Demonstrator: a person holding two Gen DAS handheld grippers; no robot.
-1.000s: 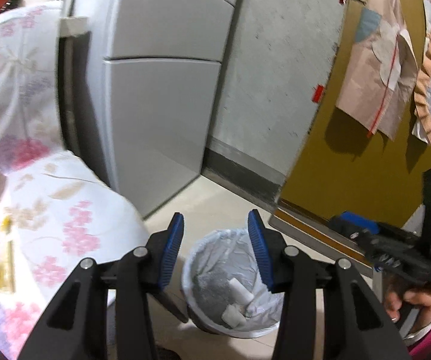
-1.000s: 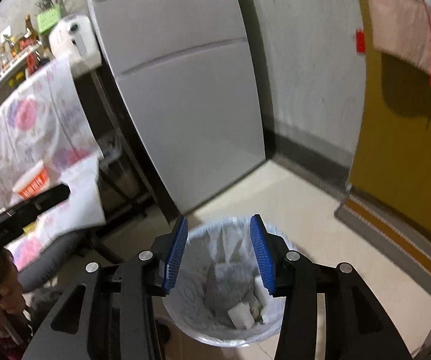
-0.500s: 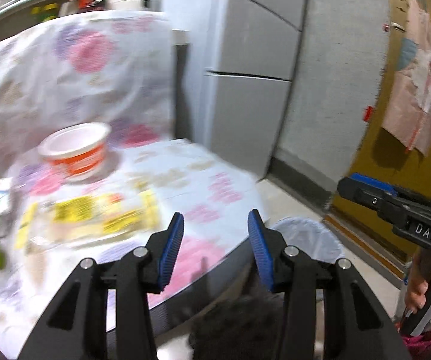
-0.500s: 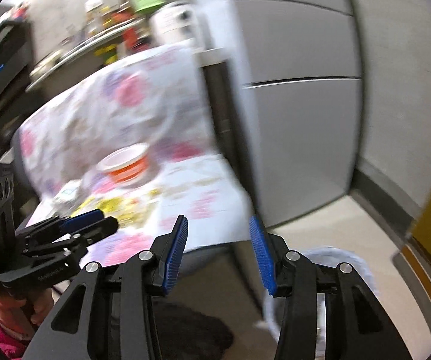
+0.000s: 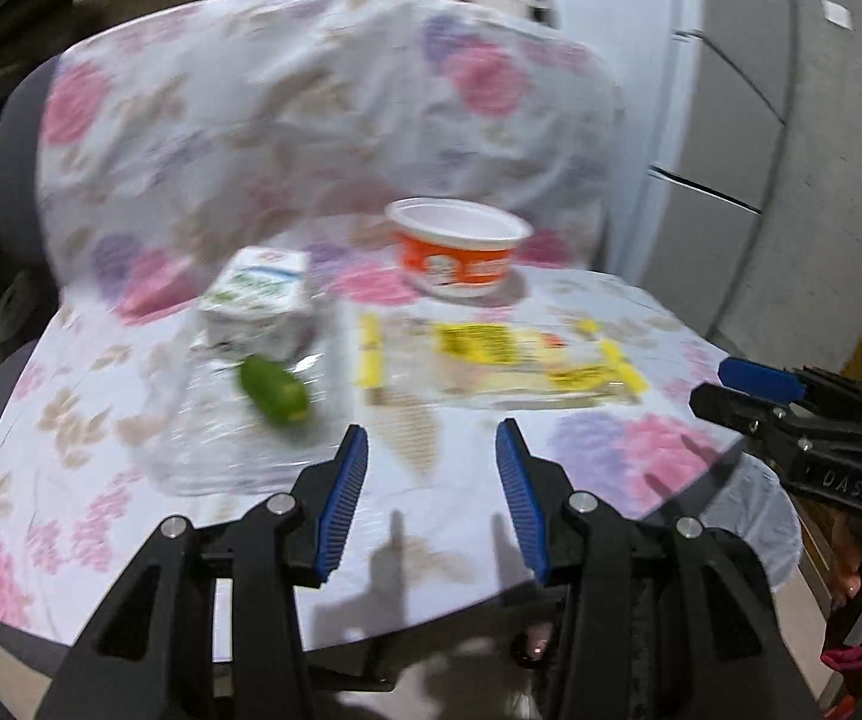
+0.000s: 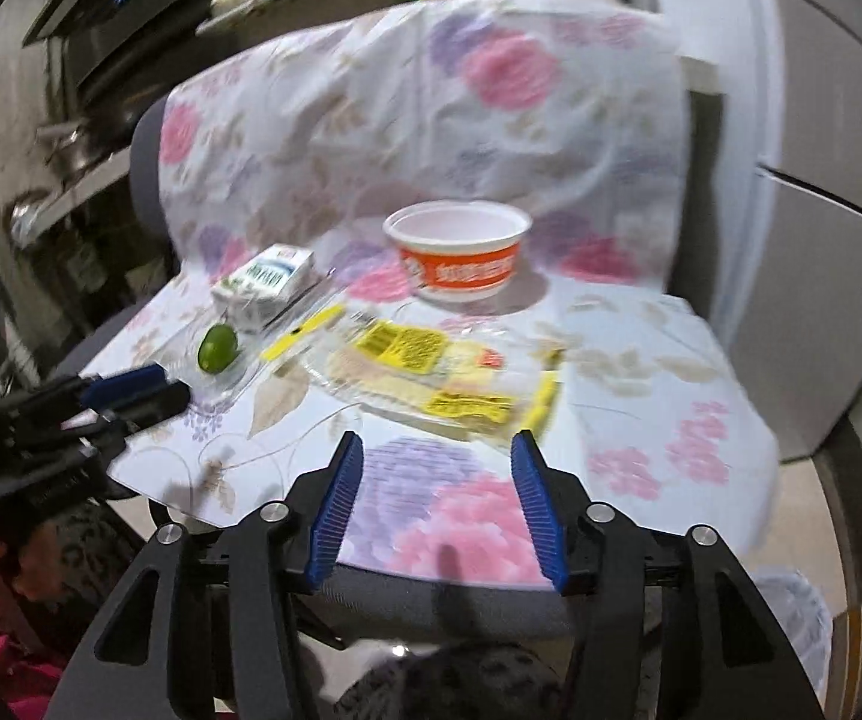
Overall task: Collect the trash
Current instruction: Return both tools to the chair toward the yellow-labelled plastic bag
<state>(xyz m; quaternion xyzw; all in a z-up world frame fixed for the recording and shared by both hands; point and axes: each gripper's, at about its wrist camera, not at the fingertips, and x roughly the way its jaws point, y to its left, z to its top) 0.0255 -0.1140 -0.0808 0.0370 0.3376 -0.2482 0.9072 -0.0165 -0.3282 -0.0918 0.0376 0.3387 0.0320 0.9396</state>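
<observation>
Chair seat draped in a flowered cloth (image 5: 641,450), holding four pieces of trash, listed left to right as they sit in the left wrist view. Item one: a small green fruit (image 5: 275,391), left of centre, lying on a sheet of clear film (image 5: 209,438). Item two: a small white carton (image 5: 260,300) with green print, just behind the fruit. Item three: a flat clear wrapper (image 5: 491,369) with yellow labels, centre of frame, its long side running across the picture from left to right. Item four: an orange and white tub (image 5: 458,243), upright and empty, at the back of the seat behind the wrapper. Left gripper (image 5: 431,483): blue pads spread, nothing between them, hanging above the front edge of the seat. Right gripper (image 6: 434,495): jaws have just been opening, spread wider than the left, also empty; it shows at the right edge of the left wrist view. A white-lined bin (image 6: 791,618) peeps out at the lower right of the right wrist view, below the seat. Judgement: the wrapper lies straight ahead of both pairs of tongs and nearest the right one, so the right hand seems better placed; the fruit and carton fall to the left hand's side.
</observation>
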